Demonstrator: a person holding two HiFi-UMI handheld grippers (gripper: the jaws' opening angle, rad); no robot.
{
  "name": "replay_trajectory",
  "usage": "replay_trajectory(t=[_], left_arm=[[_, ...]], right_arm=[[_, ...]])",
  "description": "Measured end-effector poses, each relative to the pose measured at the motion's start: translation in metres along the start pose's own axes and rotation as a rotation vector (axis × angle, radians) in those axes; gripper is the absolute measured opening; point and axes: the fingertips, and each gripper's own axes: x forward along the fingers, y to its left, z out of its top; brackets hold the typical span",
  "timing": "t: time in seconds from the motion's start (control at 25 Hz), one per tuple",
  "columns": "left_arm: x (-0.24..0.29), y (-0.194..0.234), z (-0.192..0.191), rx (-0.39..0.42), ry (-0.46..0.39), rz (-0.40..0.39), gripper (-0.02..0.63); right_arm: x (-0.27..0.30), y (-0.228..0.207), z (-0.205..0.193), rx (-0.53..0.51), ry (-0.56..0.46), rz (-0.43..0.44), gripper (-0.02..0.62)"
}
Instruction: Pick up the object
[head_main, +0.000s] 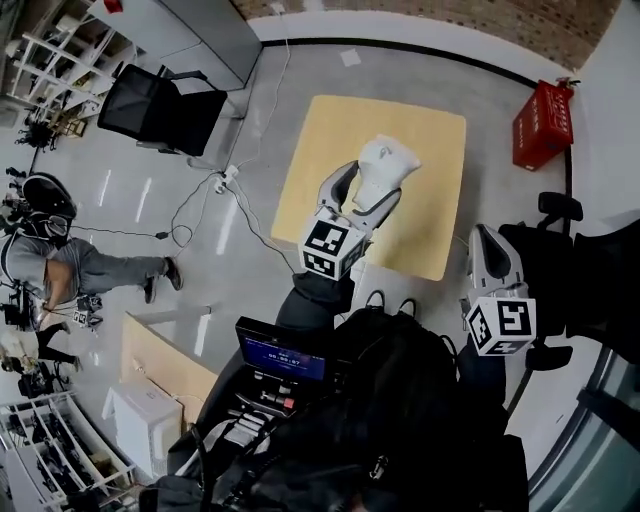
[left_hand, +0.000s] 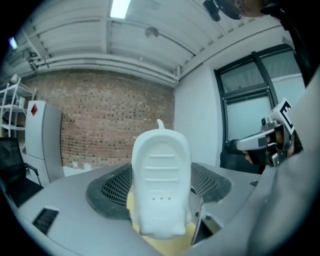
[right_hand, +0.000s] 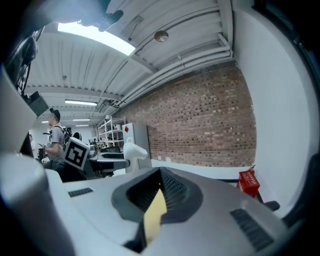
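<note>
The object is a white moulded plastic piece (head_main: 388, 160), held above the yellow table (head_main: 320, 140). My left gripper (head_main: 366, 193) is shut on it, one jaw on each side. In the left gripper view the white piece (left_hand: 160, 175) stands upright between the dark ribbed pads (left_hand: 112, 187) and fills the gap. My right gripper (head_main: 488, 245) hangs off the table's right edge, away from the object. In the right gripper view its jaws (right_hand: 157, 197) are shut with nothing in them, and a sliver of yellow table shows below them. The white piece (right_hand: 134, 149) appears there at the far left.
A red crate (head_main: 543, 125) stands on the floor right of the table. A black chair (head_main: 160, 108) and floor cables (head_main: 215, 185) lie to the left. A person (head_main: 90, 268) stands at far left. A screen device (head_main: 282, 355) is near my body.
</note>
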Motion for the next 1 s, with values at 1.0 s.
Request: replay_trajectory(t=[1.0], left_arm=[[-0.065, 0.007, 0.145, 0.032, -0.339, 0.097, 0.373]], right_arm=[[0.021, 0.040, 0.076, -0.095, -0.173, 0.103, 0.005]])
